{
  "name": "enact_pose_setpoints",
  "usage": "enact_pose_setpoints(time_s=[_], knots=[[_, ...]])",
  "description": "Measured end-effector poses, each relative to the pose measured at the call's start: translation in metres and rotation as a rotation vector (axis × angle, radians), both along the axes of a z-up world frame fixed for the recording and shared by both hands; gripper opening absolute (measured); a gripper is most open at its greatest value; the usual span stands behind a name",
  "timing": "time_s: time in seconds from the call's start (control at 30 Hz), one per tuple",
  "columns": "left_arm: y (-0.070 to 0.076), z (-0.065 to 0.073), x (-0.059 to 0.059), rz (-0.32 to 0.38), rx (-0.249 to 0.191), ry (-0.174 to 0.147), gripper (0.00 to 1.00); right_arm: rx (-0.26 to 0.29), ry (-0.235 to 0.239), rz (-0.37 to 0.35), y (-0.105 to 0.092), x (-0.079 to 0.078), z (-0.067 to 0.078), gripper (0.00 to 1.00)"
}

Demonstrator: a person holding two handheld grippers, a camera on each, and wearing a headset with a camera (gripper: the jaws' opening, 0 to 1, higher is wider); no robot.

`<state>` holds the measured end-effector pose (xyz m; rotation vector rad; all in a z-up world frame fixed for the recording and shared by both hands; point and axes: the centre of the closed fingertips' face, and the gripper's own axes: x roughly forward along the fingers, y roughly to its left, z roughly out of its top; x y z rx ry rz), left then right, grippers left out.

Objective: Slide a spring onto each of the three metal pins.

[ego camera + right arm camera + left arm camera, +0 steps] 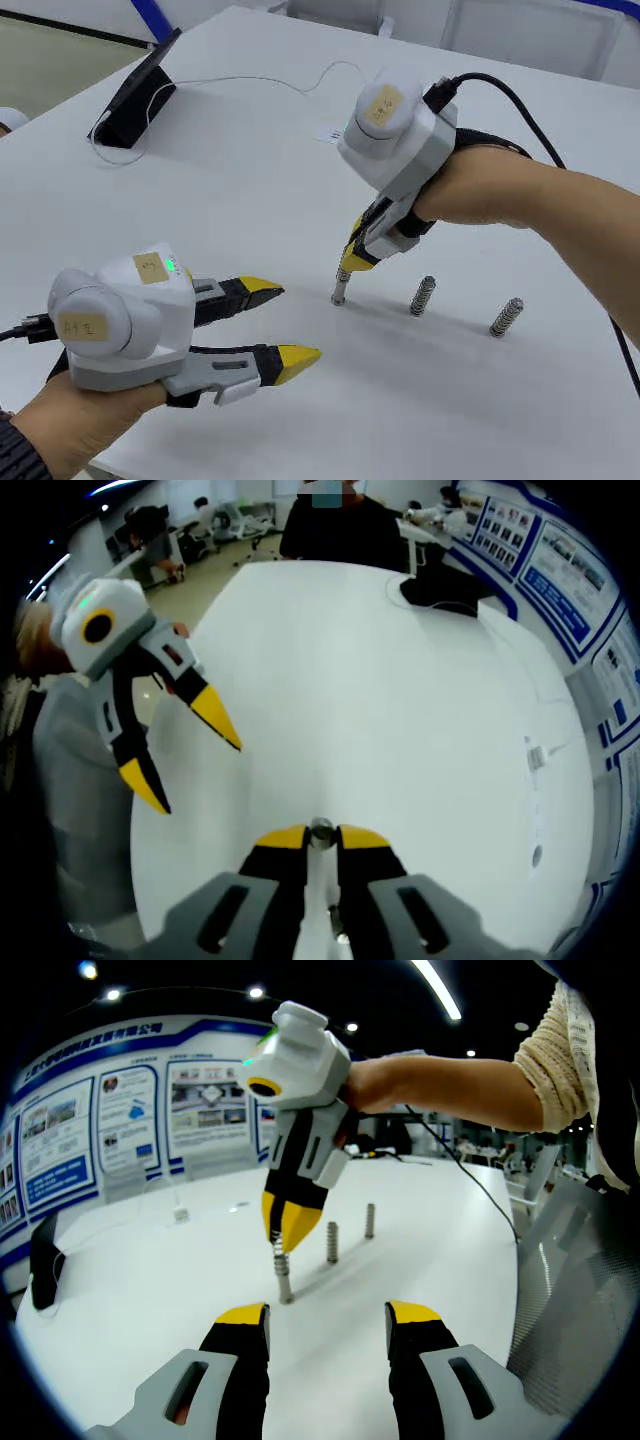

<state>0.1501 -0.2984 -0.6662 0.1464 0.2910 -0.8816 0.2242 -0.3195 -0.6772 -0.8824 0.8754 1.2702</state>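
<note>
Three metal pins stand in a row on the white table [230, 190]. The middle pin [423, 295] and the right pin [506, 317] each carry a spring. My right gripper [352, 262] points down over the left pin [340, 292], shut on a spring [280, 1253] that sits on the pin's top [285, 1288]. In the right gripper view the jaws [322, 835] are pinched around the spring's round end [321, 829]. My left gripper [285, 322] hovers open and holding nothing to the left of the pins, also seen from itself [328, 1315] and from the right gripper view [190, 765].
A black tablet on a stand [140, 90] with a white cable [250, 80] and a small white plug [330, 133] sits at the far left of the table. A person [335, 525] is at the table's far end. The near table edge runs just below my left hand.
</note>
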Motion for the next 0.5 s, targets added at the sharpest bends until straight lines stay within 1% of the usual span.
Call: enact_pose_setpoints(time_s=[0.13, 0.5], knots=[[0.002, -0.001, 0.001, 0.003, -0.002, 0.003, 0.47, -0.016, 0.007, 0.001, -0.001, 0.0, -0.007, 0.12], [0.003, -0.004, -0.001, 0.004, -0.007, 0.012, 0.47, -0.043, 0.027, -0.002, -0.005, -0.005, -0.02, 0.12]])
